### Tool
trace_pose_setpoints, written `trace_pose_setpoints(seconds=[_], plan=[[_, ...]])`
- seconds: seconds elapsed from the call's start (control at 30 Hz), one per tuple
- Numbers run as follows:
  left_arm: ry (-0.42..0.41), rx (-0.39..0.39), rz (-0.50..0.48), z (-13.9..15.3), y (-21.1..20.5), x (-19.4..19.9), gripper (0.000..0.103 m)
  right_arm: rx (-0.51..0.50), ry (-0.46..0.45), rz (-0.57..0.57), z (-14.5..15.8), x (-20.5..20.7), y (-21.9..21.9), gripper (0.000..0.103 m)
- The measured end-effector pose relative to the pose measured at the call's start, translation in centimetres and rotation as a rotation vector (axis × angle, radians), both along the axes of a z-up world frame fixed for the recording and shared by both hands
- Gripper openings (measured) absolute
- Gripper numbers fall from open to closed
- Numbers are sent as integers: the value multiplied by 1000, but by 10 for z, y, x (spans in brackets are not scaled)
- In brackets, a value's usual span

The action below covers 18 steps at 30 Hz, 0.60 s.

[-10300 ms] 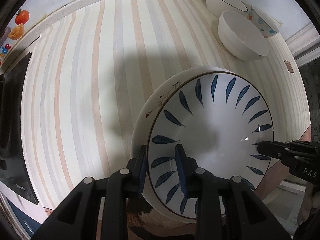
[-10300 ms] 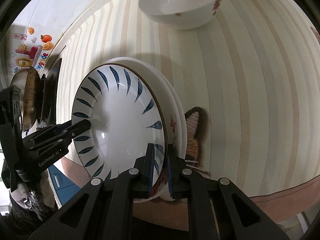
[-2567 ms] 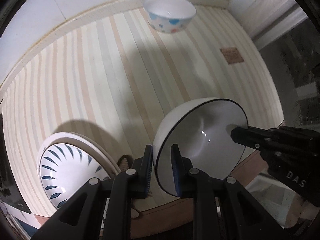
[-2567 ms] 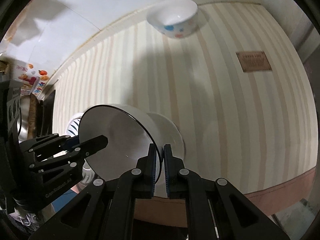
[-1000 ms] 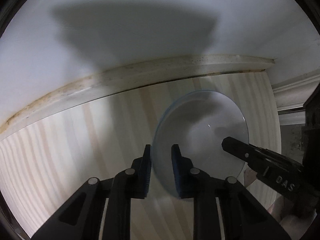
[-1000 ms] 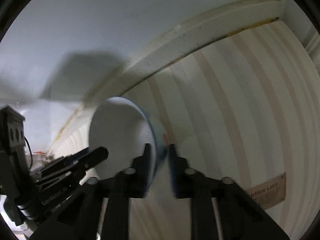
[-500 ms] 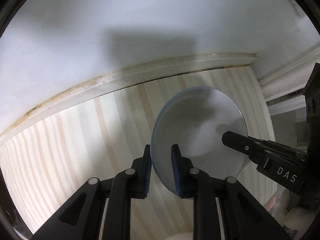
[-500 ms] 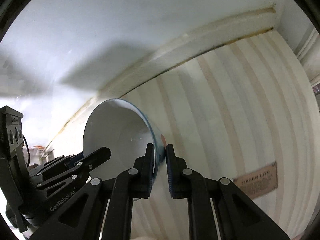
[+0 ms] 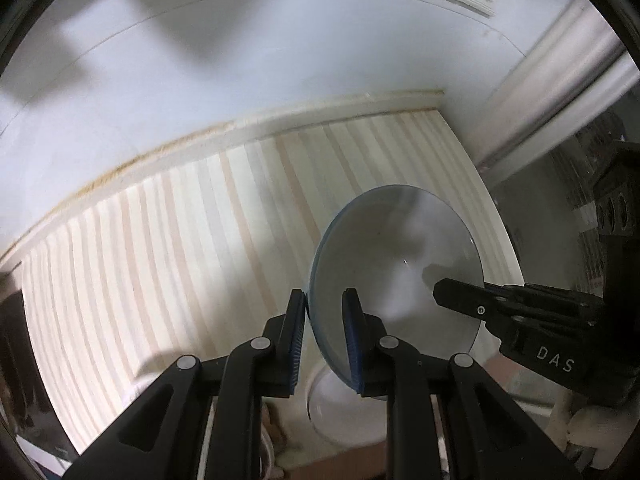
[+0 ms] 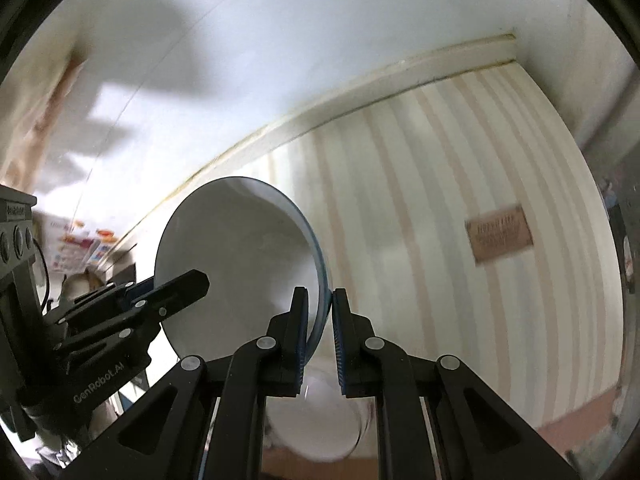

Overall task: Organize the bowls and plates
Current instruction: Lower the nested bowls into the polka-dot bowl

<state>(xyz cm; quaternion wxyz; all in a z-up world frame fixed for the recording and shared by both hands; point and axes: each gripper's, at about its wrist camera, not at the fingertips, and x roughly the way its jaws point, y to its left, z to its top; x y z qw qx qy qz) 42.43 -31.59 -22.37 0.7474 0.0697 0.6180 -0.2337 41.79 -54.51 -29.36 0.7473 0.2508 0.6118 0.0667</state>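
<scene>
A small white bowl with a blue rim [image 9: 396, 264] is held in the air above the striped countertop [image 9: 180, 240] by both grippers. My left gripper [image 9: 324, 336] is shut on its near left rim. My right gripper [image 10: 320, 332] is shut on the opposite rim of the same bowl [image 10: 236, 256]; its fingers [image 9: 472, 300] reach into the bowl from the right in the left wrist view. Below the held bowl sits a stack of white bowls [image 9: 340, 412], also in the right wrist view [image 10: 320, 416], partly hidden by the fingers.
The white wall [image 9: 240, 60] and the counter's back ledge [image 9: 280, 120] lie ahead, with a door frame [image 9: 560, 80] at the right. A brown label [image 10: 500, 234] lies on the counter at the right. Colourful stickers [image 10: 76, 248] show at far left.
Both grippers have pulled back from the wall with the bowl and tilted up. The stack of white bowls has come into view beneath the held bowl.
</scene>
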Motion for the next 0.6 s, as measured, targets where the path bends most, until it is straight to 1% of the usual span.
trace_pose_setpoints(seconds=[0.07, 0.17, 0.3, 0.4, 0.6], plan=[[13, 0, 0, -3, 6, -17, 17, -2, 3, 8, 8, -24, 11, 14], [38, 4, 2, -13, 16, -37, 17, 2, 21, 23, 7, -54, 18, 14], [80, 19, 6, -31, 22, -53, 17, 5, 60, 39, -9, -82, 29, 14], [95, 40, 1, -43, 25, -62, 17, 5, 93, 46, -23, -98, 36, 14], [129, 77, -16, -66, 23, -76, 17, -17, 142, 66, -47, -113, 44, 14]])
